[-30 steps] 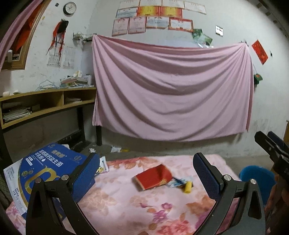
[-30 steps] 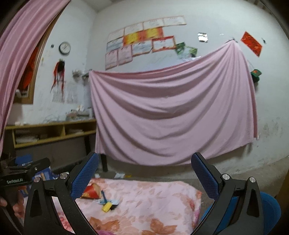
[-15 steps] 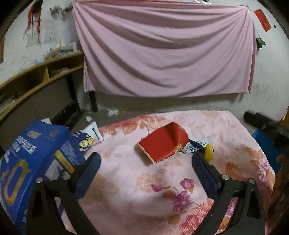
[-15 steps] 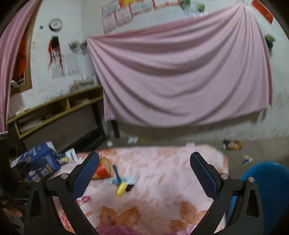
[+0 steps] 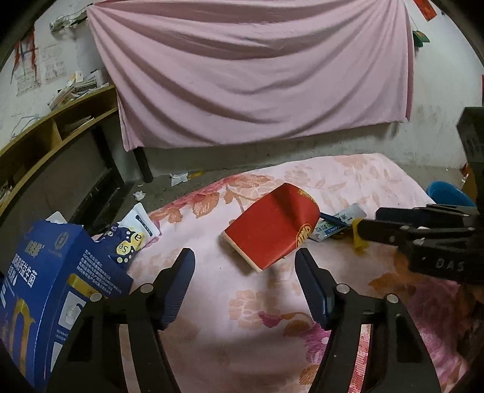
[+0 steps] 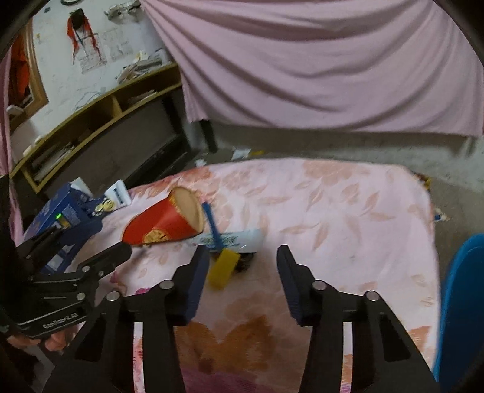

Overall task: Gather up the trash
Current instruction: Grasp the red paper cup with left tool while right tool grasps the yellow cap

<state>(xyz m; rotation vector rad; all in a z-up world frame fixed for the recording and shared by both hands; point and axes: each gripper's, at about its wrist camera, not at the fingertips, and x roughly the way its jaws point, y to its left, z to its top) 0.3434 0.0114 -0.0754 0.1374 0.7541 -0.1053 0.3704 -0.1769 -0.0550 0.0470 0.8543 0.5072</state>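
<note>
Looks like a lived-in room in somebody's home, pretty worn down. There's a low bed or table covered with a pink floral quilt (image 5: 348, 181), and a big pink sheet (image 5: 251, 69) hung across a scuffed white plaster wall (image 5: 441, 90). Wooden shelves (image 6: 99, 118) run along the side wall, stuffed with stacked papers. Red ornaments (image 6: 80, 25) and paper sheets are stuck up on the wall above. The bare concrete floor (image 5: 230, 157) has scraps of paper lying around, and a blue bin (image 6: 462, 302) sits next to the quilt. Definitely not a lab or office.
</note>
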